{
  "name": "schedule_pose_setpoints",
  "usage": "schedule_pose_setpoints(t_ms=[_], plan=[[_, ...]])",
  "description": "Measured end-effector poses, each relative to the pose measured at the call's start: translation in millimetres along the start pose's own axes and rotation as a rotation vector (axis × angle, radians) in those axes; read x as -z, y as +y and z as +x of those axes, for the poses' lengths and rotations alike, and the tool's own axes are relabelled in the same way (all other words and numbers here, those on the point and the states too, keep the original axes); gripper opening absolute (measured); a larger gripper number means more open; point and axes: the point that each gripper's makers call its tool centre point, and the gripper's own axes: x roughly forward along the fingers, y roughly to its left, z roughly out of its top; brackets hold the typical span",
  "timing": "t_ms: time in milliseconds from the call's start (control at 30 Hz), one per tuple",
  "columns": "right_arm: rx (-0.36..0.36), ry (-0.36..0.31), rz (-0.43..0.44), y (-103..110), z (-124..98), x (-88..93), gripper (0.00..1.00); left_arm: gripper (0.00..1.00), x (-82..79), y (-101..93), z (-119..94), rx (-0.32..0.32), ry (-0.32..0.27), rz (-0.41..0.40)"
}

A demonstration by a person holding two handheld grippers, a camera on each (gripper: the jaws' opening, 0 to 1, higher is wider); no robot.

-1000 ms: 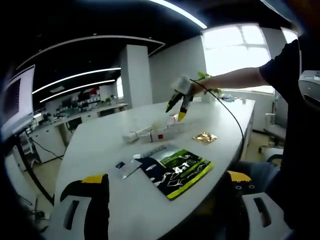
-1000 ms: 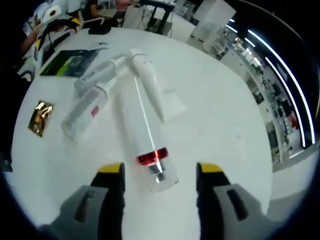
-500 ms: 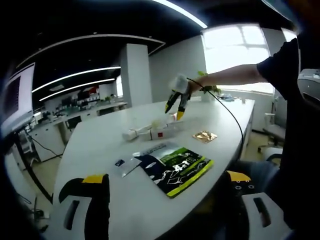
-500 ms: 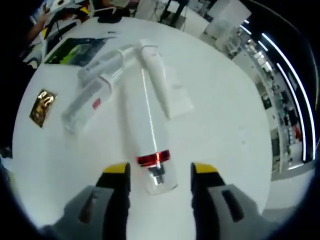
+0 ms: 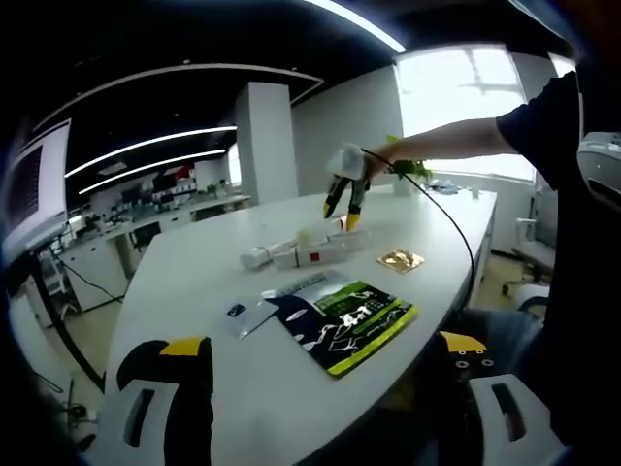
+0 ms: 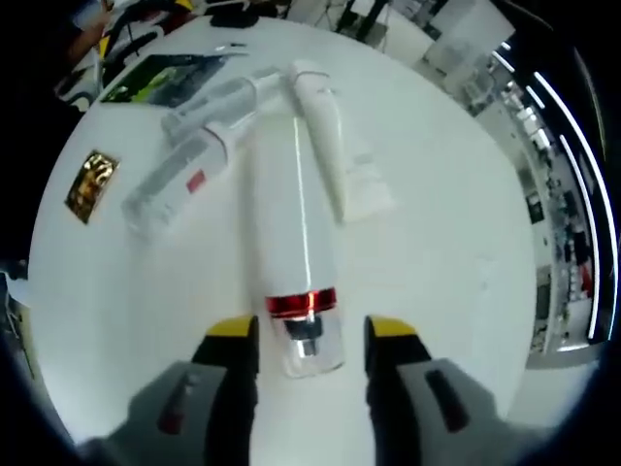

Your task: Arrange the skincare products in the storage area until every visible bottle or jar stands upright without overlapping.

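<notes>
White surface (image 6: 456,243) bearing several skincare containers lying flat; tall white bottle (image 6: 291,223), red band, clear cap lying between the parted, unclenched right hand-held gripper (image 6: 303,345), apparently poised for standing upright; left hand-held gripper (image 5: 320,374) released, idle.

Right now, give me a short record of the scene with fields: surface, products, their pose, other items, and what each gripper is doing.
surface: white table
products: tall white bottle with red band, white tube, two clear-capped containers
pose: all lying flat, clustered, none upright
other items: gold packet, dark green booklet
right gripper: open, fingers either side of the bottle's clear cap, contact unclear
left gripper: open, empty, back from the products
</notes>
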Motion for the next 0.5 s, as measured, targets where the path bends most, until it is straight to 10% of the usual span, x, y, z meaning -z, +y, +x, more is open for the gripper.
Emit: schedule_pose_setpoints(t_ms=[500], plan=[[-0.106,0.04,-0.037,2.3,6.6,1.3,0.37,0.96,5.4,-1.7,2.8,0.002,0.006,-0.012]])
